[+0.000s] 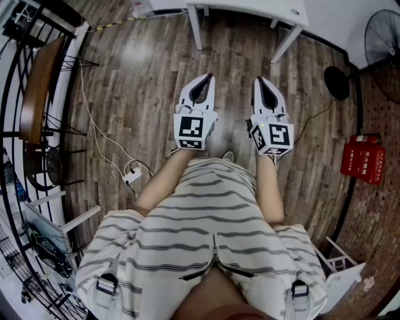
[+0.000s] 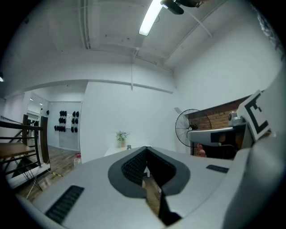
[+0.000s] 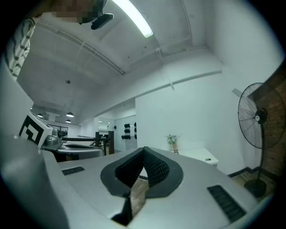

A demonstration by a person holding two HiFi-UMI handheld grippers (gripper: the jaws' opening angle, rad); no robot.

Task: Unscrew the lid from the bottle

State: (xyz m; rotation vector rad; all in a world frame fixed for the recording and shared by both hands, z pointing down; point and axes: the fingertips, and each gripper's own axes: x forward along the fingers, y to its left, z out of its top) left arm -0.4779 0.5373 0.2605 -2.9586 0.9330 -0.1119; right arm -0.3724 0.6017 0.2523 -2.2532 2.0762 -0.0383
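My left gripper [image 1: 209, 77] and right gripper [image 1: 259, 80] are held side by side above a wooden floor, both pointing toward a white table [image 1: 250, 9]. Both are shut with nothing between the jaws. In the left gripper view the closed jaws [image 2: 146, 150] aim at the table's far end, where a small dark-topped item [image 2: 128, 146] stands beside a potted plant [image 2: 121, 136]; it is too small to identify. A clear bottle with a red cap [image 2: 77, 158] stands low at the left. The right gripper view shows its closed jaws [image 3: 144, 149] and the plant [image 3: 172, 140].
A standing fan [image 1: 382, 32] and a red box [image 1: 363, 159] are on the right. A wooden chair [image 1: 36, 87] and metal racks line the left side. A white cable and power strip [image 1: 132, 175] lie on the floor. The person's striped clothing fills the lower head view.
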